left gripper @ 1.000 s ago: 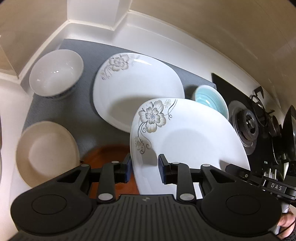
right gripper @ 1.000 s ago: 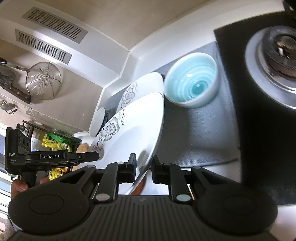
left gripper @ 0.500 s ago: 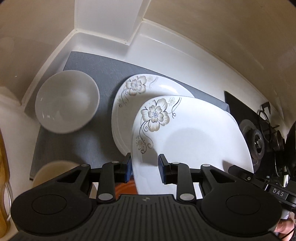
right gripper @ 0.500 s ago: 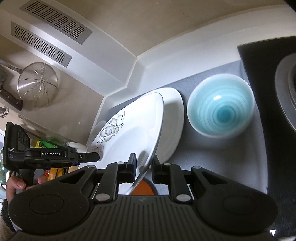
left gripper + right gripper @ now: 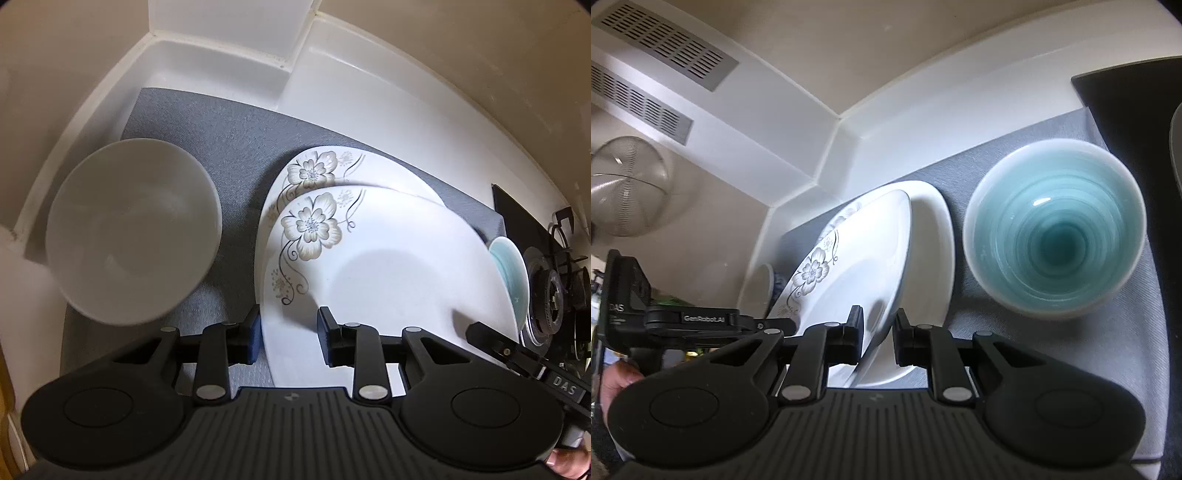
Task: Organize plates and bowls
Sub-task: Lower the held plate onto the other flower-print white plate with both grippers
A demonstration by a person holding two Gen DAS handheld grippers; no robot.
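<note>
L gripper [image 5: 288, 334] sits at the near edge of the left wrist view, pointing steeply down. Its jaws pinch the near rim of the upper flowered plate [image 5: 388, 266]: one pad under the rim, the other on the plate's top face. R gripper [image 5: 877, 332] grips the same plate [image 5: 857, 273] from the opposite side; in the right wrist view the plate runs edge-on between its jaws, which are pressed close on the thin rim. So both grippers carry one plate, tilted.

Just beyond and beneath it lies a second flowered plate [image 5: 325, 166], flat on the grey mat [image 5: 229, 129]. The held plate overlaps most of it; the two flower prints sit nearly one above the other. Whether the plates touch, cannot tell.

Left of the plates in the left wrist view is a white bowl [image 5: 133, 232], upright on the mat, a bit blurred, apart from the plates. On the other side stands a blue-glazed bowl [image 5: 1054, 236], upright on the mat just beside the lower plate [image 5: 934, 236], not touching it.

Farther off: the white worktop [image 5: 351, 74] w/ its raised back edge, then the beige wall. A black hob [image 5: 550, 280] w/ burner lies past the blue bowl [image 5: 511, 269]. In the right wrist view a wire strainer [image 5: 628, 192] hangs at far left, under a vent grille [image 5: 665, 40]. A hand [image 5: 617, 380] holds the L gripper's handle.
</note>
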